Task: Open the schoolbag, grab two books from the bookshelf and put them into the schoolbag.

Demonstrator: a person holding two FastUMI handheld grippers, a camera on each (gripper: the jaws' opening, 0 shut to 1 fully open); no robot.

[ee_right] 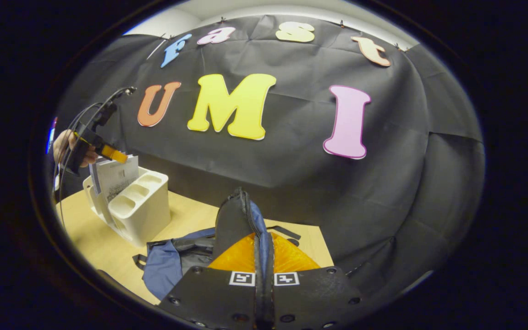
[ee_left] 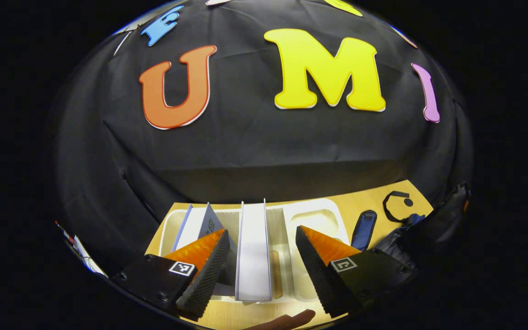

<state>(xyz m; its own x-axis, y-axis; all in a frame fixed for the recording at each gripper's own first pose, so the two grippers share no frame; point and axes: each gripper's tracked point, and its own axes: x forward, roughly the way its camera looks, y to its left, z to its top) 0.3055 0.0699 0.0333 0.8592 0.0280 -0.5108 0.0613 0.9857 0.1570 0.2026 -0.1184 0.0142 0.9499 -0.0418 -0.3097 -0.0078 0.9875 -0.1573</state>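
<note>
Over the cream plastic bookshelf at the wooden table's far-left edge, left gripper hangs released, jaws straddling an upright white book, spine vertical. Right gripper clenched on blue-black schoolbag's zip flap, w/ bag near-right.
</note>
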